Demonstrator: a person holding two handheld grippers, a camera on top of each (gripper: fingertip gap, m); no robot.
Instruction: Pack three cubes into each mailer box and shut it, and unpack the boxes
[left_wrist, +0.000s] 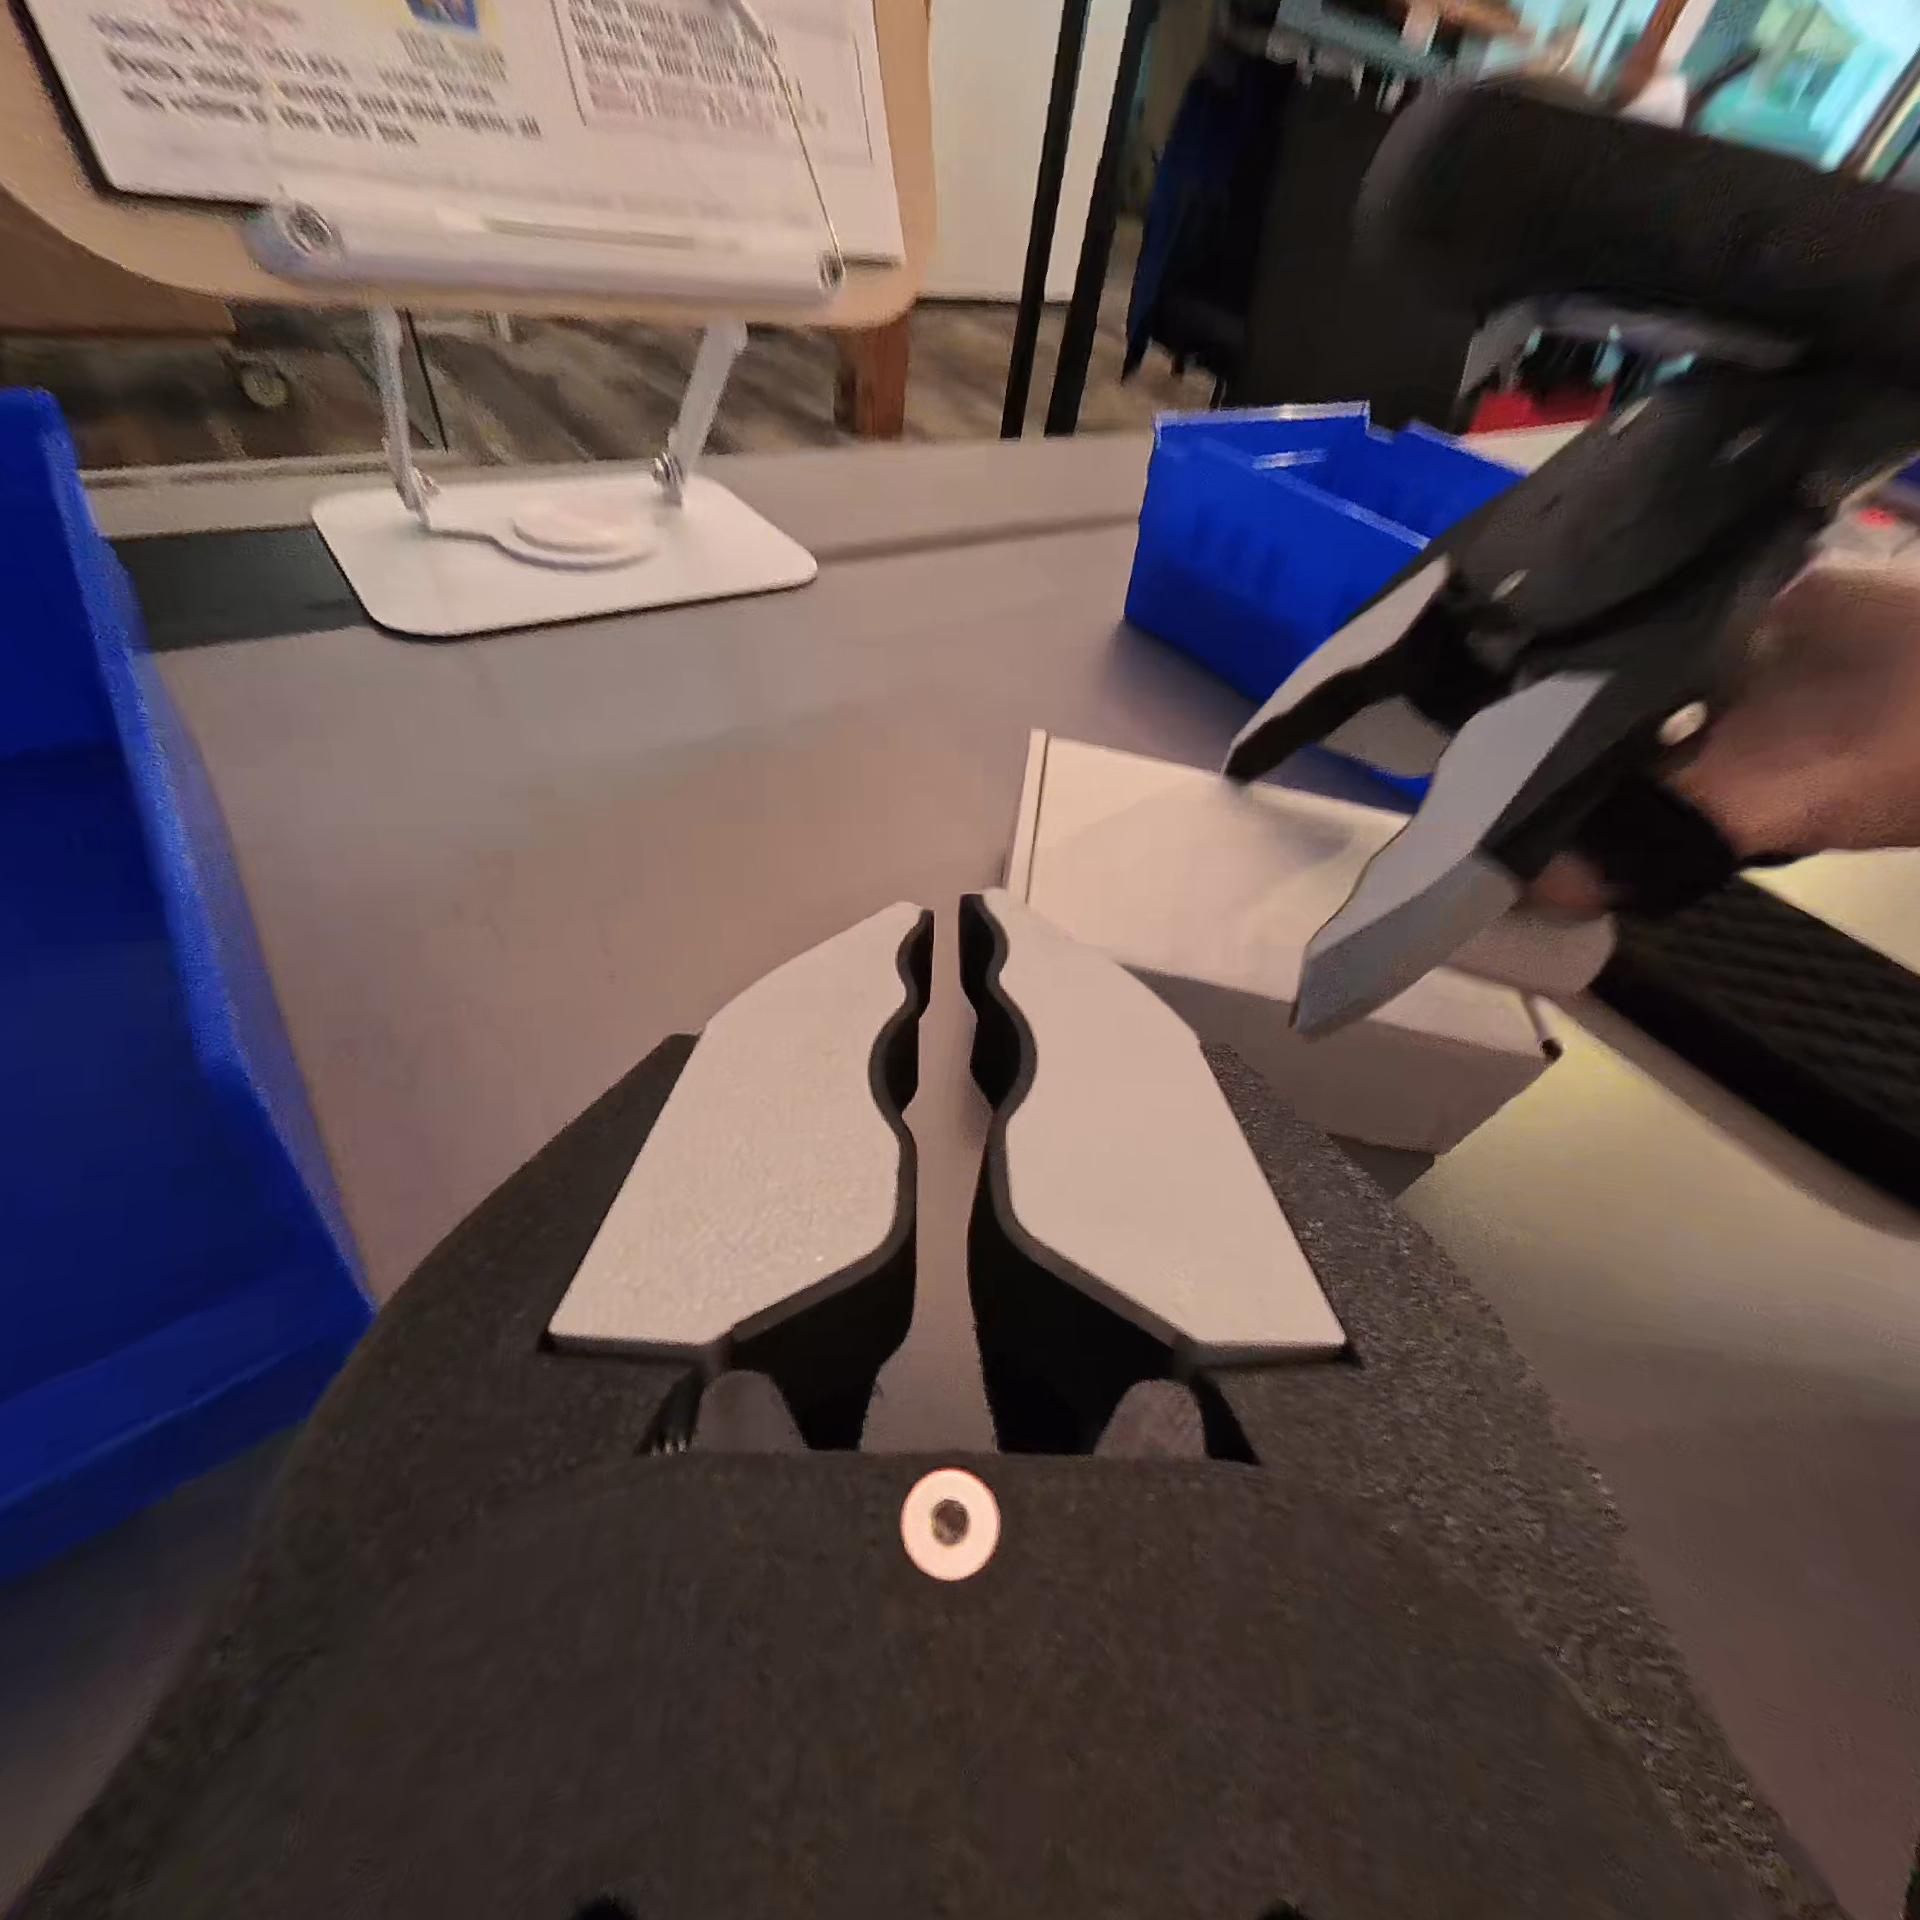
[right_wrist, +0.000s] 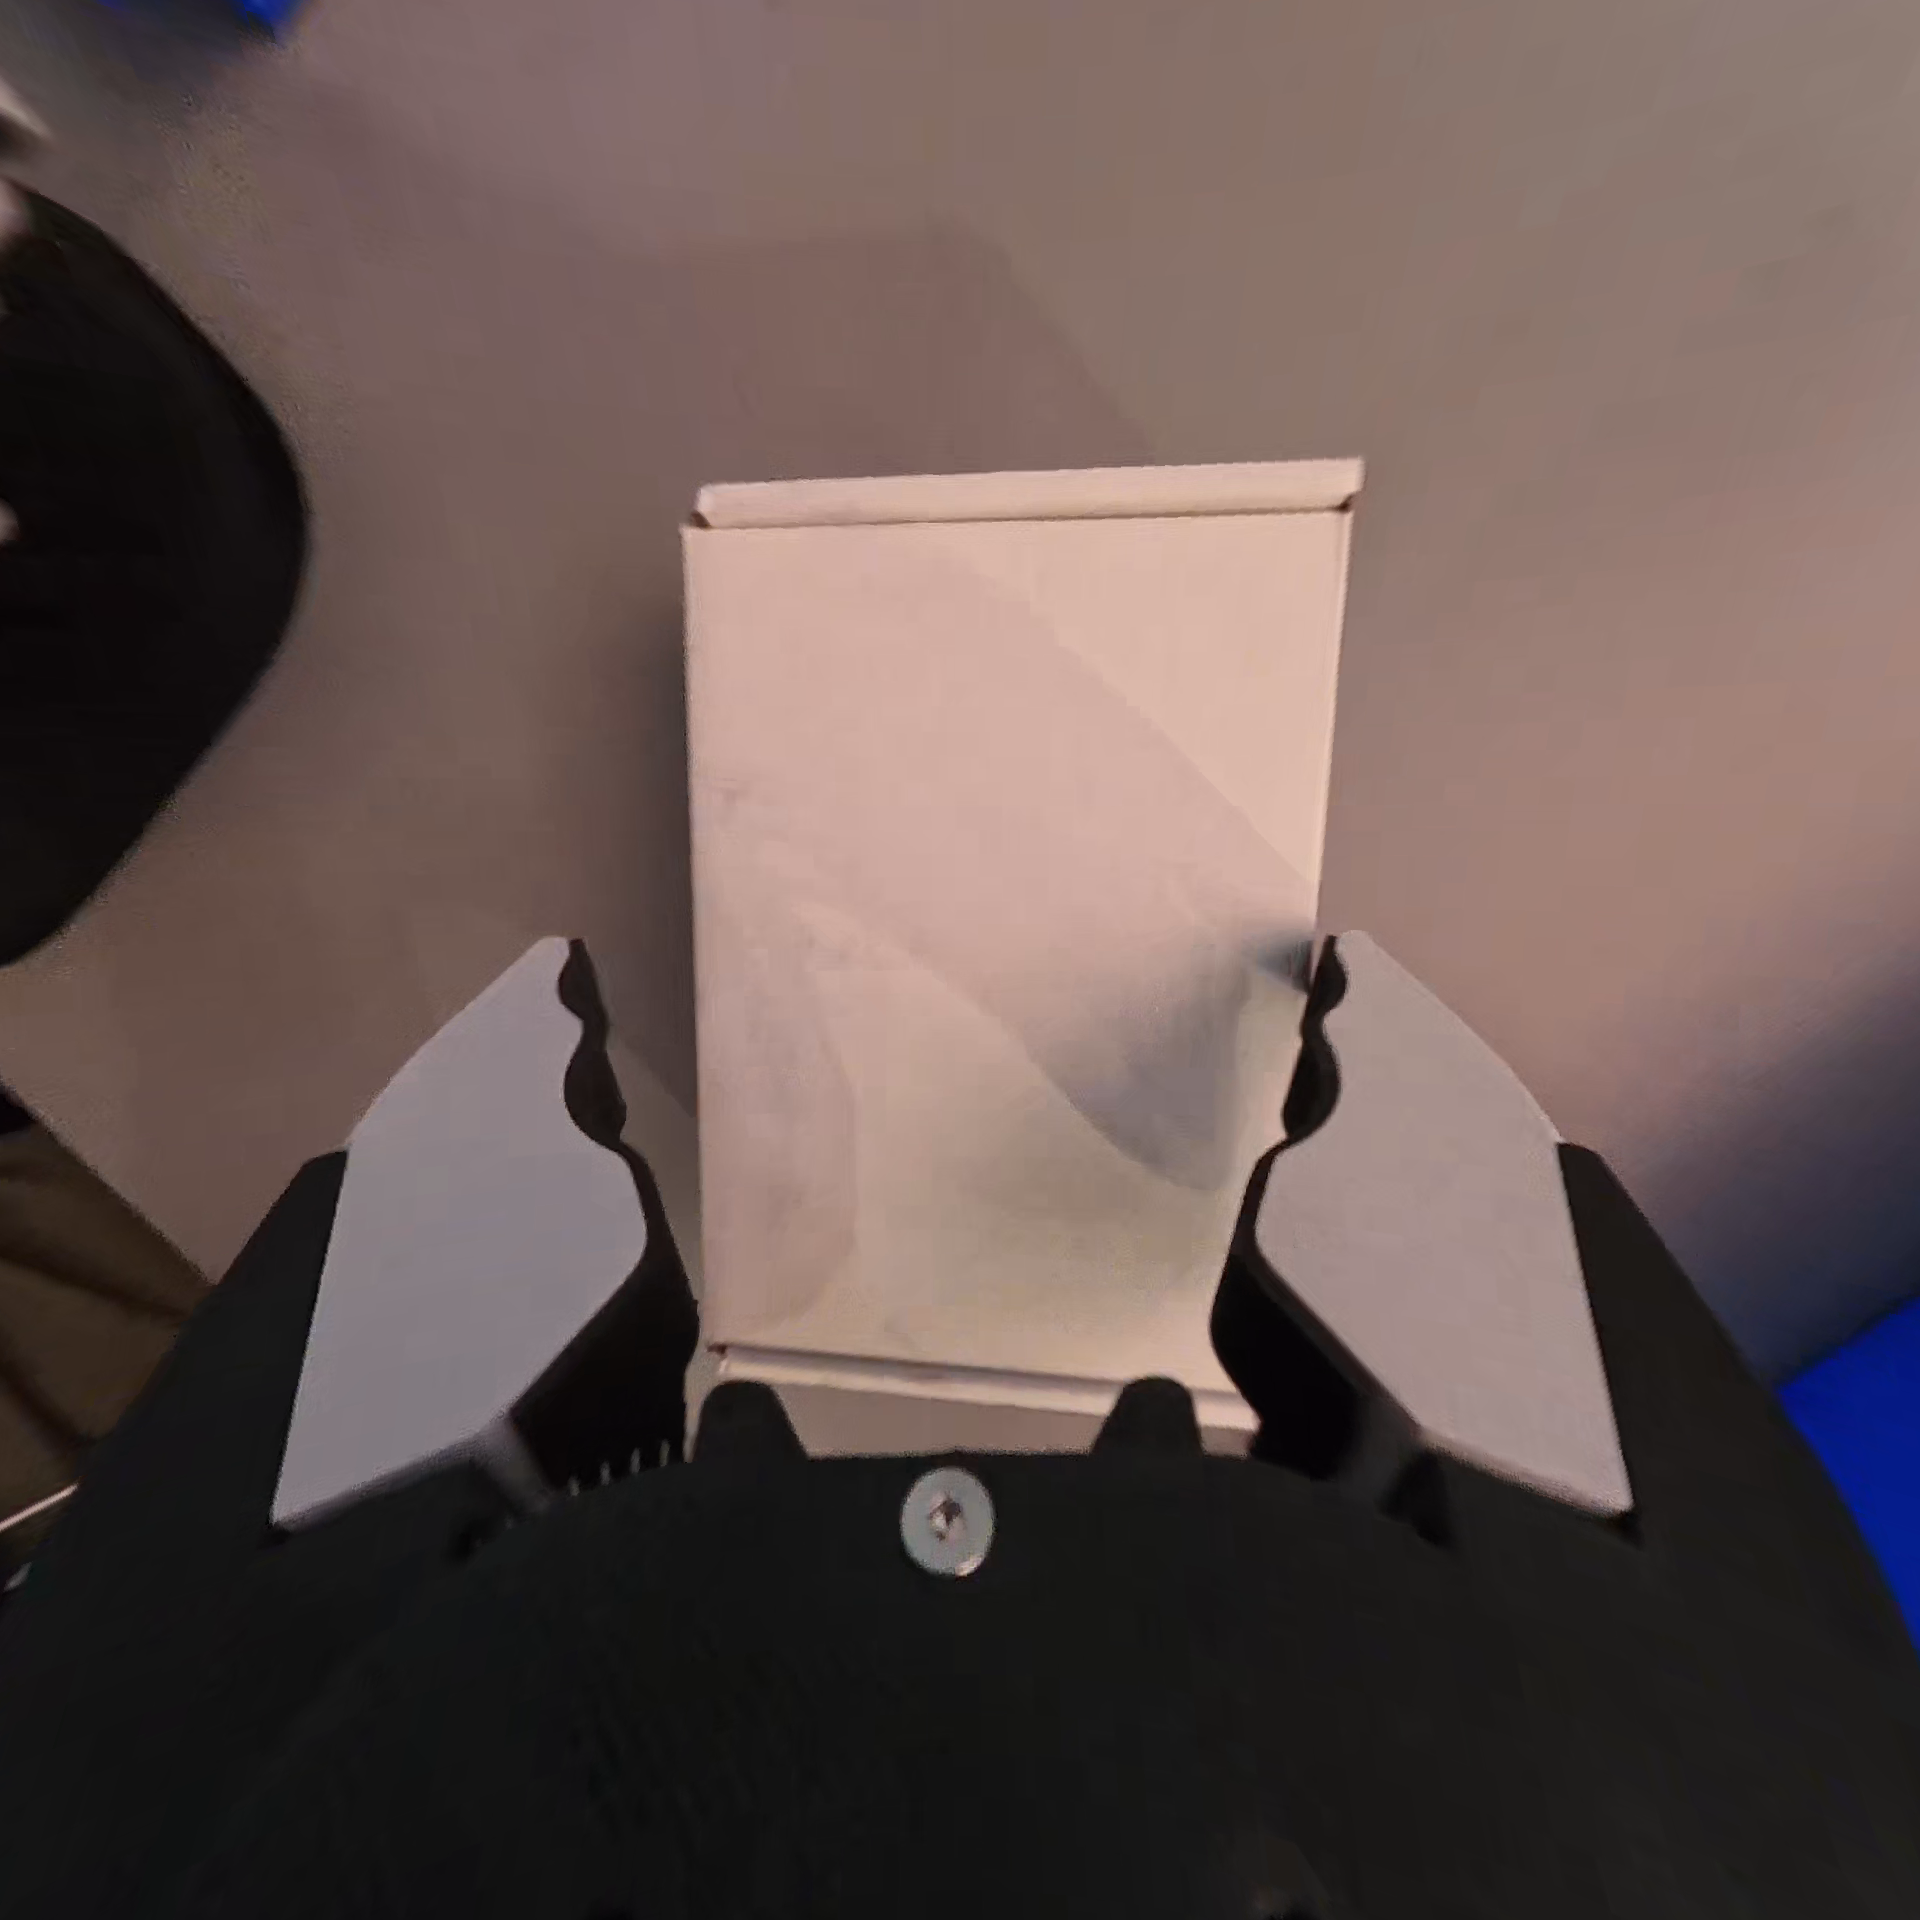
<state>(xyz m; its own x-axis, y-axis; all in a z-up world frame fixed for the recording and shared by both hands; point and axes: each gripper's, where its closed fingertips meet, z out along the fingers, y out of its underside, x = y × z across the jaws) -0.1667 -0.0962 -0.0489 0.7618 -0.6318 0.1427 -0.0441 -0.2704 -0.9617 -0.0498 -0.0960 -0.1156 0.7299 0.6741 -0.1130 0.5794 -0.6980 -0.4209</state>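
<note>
A white mailer box (right_wrist: 1013, 894) lies shut and flat on the grey table. It also shows in the left wrist view (left_wrist: 1174, 862), right of centre. My right gripper (right_wrist: 951, 951) is open and hovers above the box, one finger over each long side; it also shows in the left wrist view (left_wrist: 1273, 888), coming in from the right. My left gripper (left_wrist: 945, 914) is shut and empty, its tips just left of the box's near corner. No cubes are in view.
A blue bin (left_wrist: 1288, 540) stands behind the box and another blue bin (left_wrist: 114, 987) at the left edge. A white stand (left_wrist: 561, 540) holding a printed sheet sits at the back. A black ribbed mat (left_wrist: 1766, 997) lies to the right.
</note>
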